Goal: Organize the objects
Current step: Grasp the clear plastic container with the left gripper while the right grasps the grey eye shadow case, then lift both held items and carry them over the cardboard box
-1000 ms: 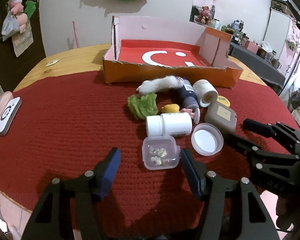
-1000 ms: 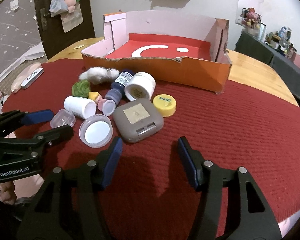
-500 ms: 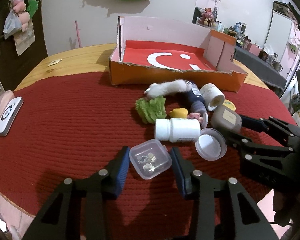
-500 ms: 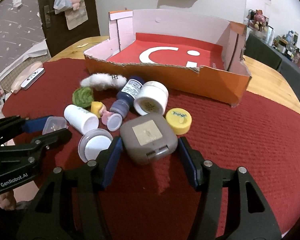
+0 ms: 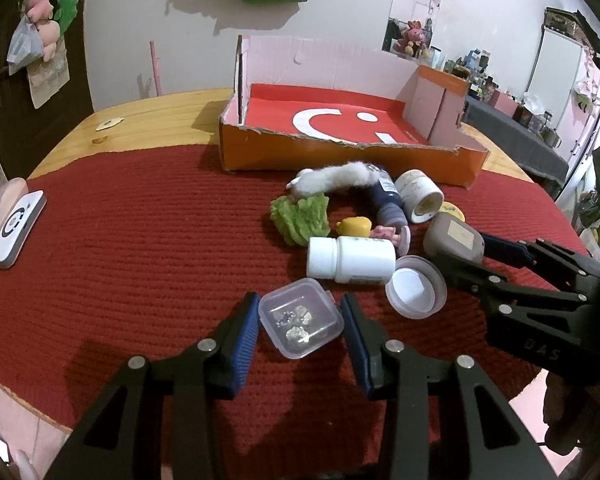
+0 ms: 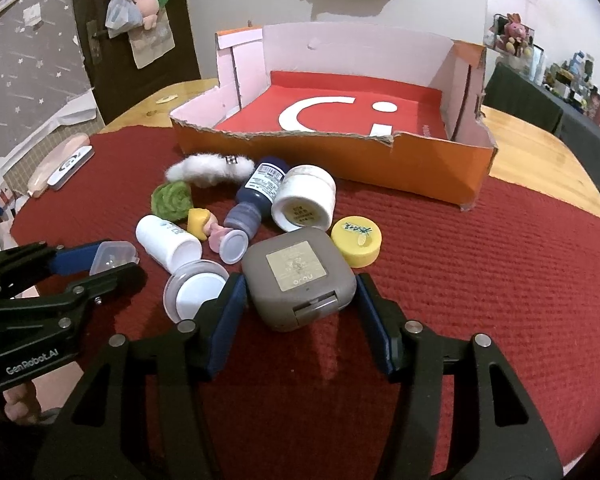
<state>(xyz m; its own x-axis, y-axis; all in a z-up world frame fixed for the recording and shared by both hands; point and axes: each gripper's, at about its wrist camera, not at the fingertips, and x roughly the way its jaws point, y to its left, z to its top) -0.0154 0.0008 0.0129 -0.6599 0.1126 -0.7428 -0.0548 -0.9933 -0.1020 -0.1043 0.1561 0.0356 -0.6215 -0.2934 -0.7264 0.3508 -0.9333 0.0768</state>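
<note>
1. Clear plastic lidded box [image 5: 301, 320] sits on the red knitted cloth [image 5: 140, 240], clamped corner-wise by the left gripper [image 5: 300, 330].
2. Grey square plastic case [image 6: 299, 276] sits pinched between the right gripper [image 6: 298, 310] pads.
3. Risk: the box may twist out, being held on its corners.
4. Lifting the case could nudge the white round lid [image 6: 194, 294] touching one finger.
5. Open cloth lies right; the orange cardboard tray [image 6: 420, 172] beyond is empty.

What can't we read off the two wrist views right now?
- Clear box contents: left wrist view, too small, blurred by the lid.
- Grey case far side: left wrist view, hidden behind right gripper.
- Dark bottle label: right wrist view, too small.
- Person's hand: cut off by the frame edge.
</note>
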